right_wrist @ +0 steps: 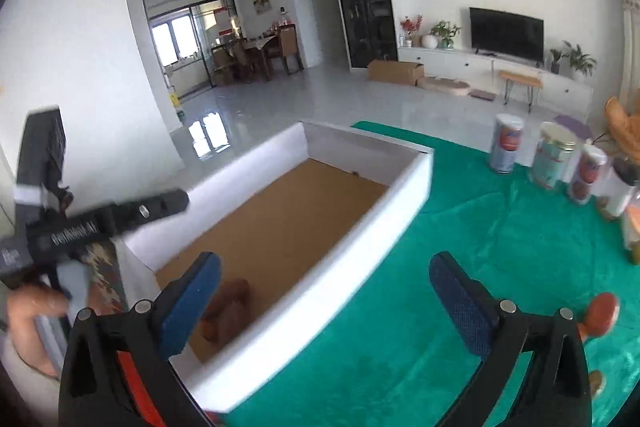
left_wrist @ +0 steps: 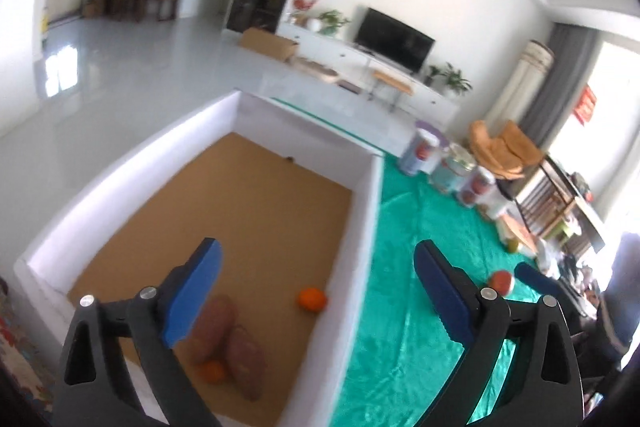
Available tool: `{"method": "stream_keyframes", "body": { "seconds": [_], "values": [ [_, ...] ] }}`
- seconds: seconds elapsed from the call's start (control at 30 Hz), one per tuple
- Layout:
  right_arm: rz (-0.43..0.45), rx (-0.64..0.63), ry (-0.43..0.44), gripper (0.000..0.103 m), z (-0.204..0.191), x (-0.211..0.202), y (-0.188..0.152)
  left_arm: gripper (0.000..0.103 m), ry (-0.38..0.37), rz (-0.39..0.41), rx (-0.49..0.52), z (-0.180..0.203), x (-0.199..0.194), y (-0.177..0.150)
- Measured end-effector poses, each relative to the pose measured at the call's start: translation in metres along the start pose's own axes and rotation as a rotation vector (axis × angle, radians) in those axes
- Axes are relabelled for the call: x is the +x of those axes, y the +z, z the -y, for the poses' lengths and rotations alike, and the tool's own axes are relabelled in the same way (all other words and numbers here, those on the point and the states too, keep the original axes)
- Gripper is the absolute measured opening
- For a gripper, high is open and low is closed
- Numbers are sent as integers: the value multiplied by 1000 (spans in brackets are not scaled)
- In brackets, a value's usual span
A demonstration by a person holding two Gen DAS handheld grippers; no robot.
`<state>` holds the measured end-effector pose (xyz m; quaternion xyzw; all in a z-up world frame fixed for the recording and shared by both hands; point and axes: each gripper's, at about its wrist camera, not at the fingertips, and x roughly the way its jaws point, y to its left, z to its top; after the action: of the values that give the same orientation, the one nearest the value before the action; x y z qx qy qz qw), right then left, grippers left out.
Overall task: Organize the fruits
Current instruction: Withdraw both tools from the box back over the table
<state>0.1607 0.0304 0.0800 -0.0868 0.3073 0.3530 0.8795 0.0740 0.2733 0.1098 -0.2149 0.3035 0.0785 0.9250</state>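
Note:
A white-walled box (left_wrist: 366, 211) with a brown cardboard floor sits on a green cloth (left_wrist: 416, 307). Inside lie two brown sweet potatoes (left_wrist: 244, 361), an orange (left_wrist: 311, 299) and a smaller orange (left_wrist: 212, 372). My left gripper (left_wrist: 316, 297) is open and empty, above the box's near right part. My right gripper (right_wrist: 324, 303) is open and empty, over the box's right wall (right_wrist: 340, 283). The sweet potatoes (right_wrist: 228, 307) show behind its left finger. A red-orange fruit (left_wrist: 502, 281) lies on the cloth to the right, also in the right wrist view (right_wrist: 600, 313).
Several tins (right_wrist: 554, 157) stand at the cloth's far right edge. The left gripper's black body (right_wrist: 100, 223) and the hand holding it show at the left of the right wrist view. A TV cabinet (right_wrist: 492, 71) and chairs stand beyond.

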Motion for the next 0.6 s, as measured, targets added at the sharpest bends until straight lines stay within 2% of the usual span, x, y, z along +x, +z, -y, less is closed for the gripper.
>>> {"method": "stream_keyframes", "body": {
  "seconds": [0.07, 0.17, 0.27, 0.33, 0.37, 0.47, 0.6],
  "values": [
    [-39, 0, -128, 103, 34, -14, -41, 99, -63, -23, 58, 36, 9, -16],
    [-106, 91, -296, 103, 94, -36, -109, 101, -146, -107, 138, 87, 39, -60],
    [-164, 201, -493, 103, 149, -59, -168, 101, -145, -234, 220, 129, 82, -110],
    [-179, 305, -591, 103, 181, -73, -200, 100, -147, -300, 296, 151, 110, -143],
    [-177, 352, -612, 103, 198, -92, -214, 100, -136, -320, 337, 159, 122, -155],
    [-182, 459, -666, 103, 223, -97, -235, 100, -74, -355, 436, 173, 150, -183],
    [-222, 526, -702, 103, 242, -91, -249, 100, 4, -349, 453, 167, 172, -182]
  ]
}}
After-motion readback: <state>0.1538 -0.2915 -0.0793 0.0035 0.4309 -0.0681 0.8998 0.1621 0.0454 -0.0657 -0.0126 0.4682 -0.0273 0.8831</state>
